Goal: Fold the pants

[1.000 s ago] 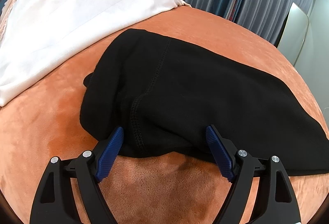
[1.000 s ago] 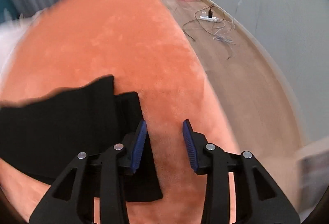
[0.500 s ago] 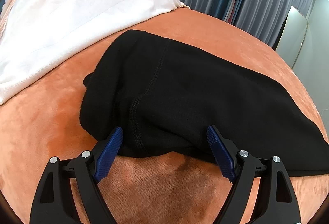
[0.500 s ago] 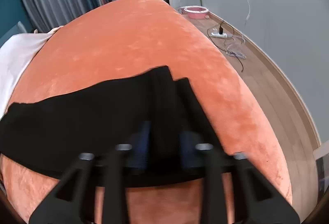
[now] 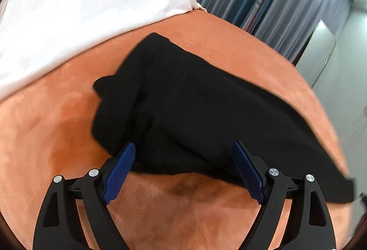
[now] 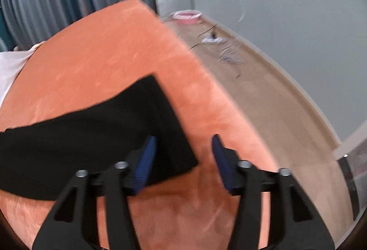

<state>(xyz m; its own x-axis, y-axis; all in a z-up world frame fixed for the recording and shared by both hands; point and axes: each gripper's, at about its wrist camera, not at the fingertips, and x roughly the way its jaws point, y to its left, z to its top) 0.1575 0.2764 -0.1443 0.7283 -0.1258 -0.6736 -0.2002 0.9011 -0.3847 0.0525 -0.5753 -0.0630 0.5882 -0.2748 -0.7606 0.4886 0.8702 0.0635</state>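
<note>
Two grippers sit low over the black pants (image 5: 197, 112), which lie flat on the orange blanket (image 5: 45, 135).

1. Left gripper (image 5: 185, 172): I read its fingers as spread wide. The near edge of the bunched pants lies between the blue pads (image 5: 120, 169), but neither pad presses the cloth.
2. Right gripper (image 6: 182, 160): fingers spread. Its left pad (image 6: 145, 162) overlaps the pant-leg end; the right pad is over bare blanket at 3 o'clock of the cloth corner.
3. Pants (image 6: 91, 133) in the right wrist view: they run from the gripper toward 9 o'clock.
4. White sheet (image 5: 80, 2): at 11 o'clock of the pants, apart from them.
5. Pink bowl (image 6: 187, 16): on the floor at 12 o'clock.
</note>
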